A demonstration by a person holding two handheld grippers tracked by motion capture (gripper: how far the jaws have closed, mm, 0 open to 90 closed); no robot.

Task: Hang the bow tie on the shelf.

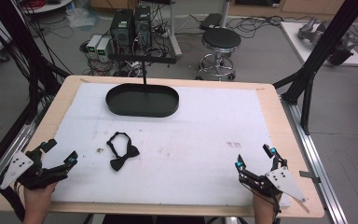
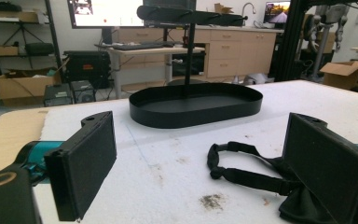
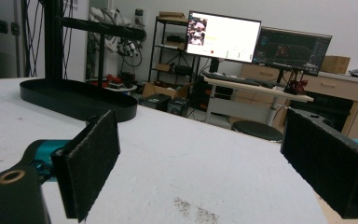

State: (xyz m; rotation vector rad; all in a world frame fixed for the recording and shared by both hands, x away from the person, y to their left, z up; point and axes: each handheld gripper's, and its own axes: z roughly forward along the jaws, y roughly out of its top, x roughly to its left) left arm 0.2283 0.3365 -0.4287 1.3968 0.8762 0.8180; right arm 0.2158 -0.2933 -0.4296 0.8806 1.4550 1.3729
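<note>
**Both hand-held grippers open, bow tie untouched**

Left hand-held gripper (image 1: 59, 154) sat at near-left worktop (image 1: 270, 100) edge, jaws wide, nothing between. Bow tie (image 1: 122, 151) lay flat just right of it, near of the black tray (image 1: 142, 100). Right hand-held gripper (image 1: 254, 157) near-right, jaws spread, empty.

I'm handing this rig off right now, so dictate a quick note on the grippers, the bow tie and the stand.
Left gripper: open, holding nothing, at the near left edge of the table, nearest the bow tie.
Right gripper: open, holding nothing, at the near right edge.
Bow tie: flat on the white mat, strap looped, untouched.
Black stand: oval tray base and crossbar at the far side, nothing in the tray.
Done: nothing visible yet.
Left: likely pick up the bow tie.
</note>
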